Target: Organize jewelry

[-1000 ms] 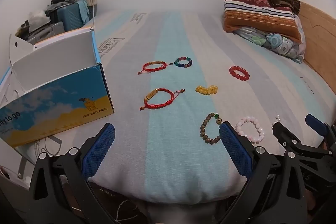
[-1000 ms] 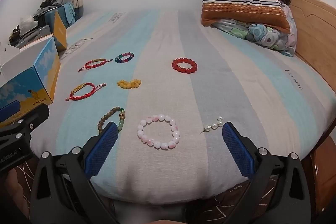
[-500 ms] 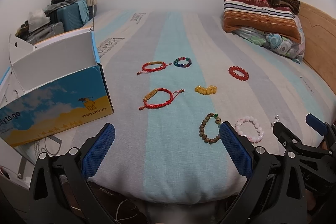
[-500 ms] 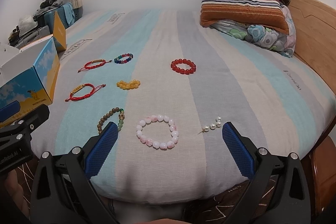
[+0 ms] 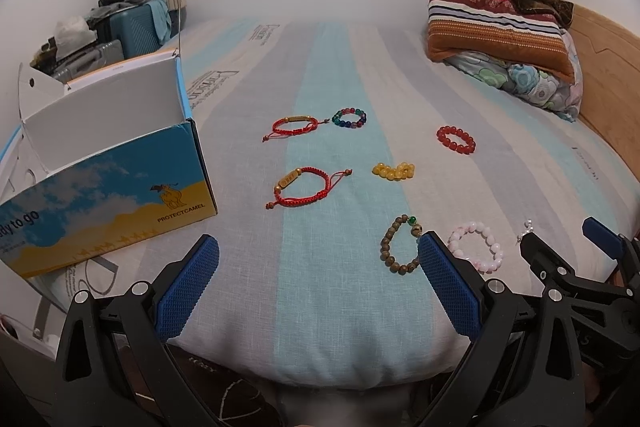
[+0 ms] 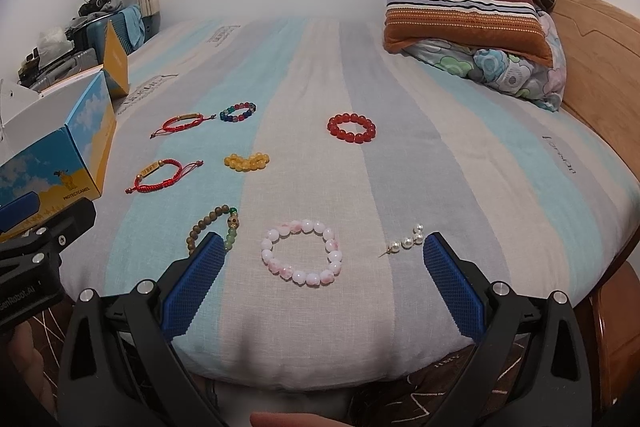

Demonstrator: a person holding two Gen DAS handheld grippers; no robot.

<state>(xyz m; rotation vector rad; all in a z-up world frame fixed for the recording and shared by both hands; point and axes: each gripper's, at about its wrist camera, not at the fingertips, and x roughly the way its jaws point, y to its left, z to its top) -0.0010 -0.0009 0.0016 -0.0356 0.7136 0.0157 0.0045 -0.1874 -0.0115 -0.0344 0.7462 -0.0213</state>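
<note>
Several bracelets lie on the striped bed. A pink bead bracelet (image 6: 302, 253) lies nearest my open, empty right gripper (image 6: 320, 277), with a pearl earring (image 6: 406, 242) to its right and a brown bead bracelet (image 6: 212, 227) to its left. Farther off lie a yellow bead bracelet (image 6: 246, 161), a red bead bracelet (image 6: 351, 128), two red cord bracelets (image 6: 160, 177) (image 6: 182, 121) and a multicolour bead bracelet (image 6: 238, 111). My left gripper (image 5: 318, 279) is open and empty over the bed's front edge, with the brown bracelet (image 5: 400, 245) by its right finger. An open blue and yellow box (image 5: 100, 183) stands at the left.
Stacked pillows and a brown blanket (image 5: 500, 23) lie at the bed's far right by the wooden headboard (image 6: 600, 67). Suitcases and clutter (image 5: 120, 31) stand off the bed's far left. The right gripper also shows in the left wrist view (image 5: 568, 259) at the right edge.
Both grippers have drifted slightly; the view barely shifts. Nothing was picked up or moved.
</note>
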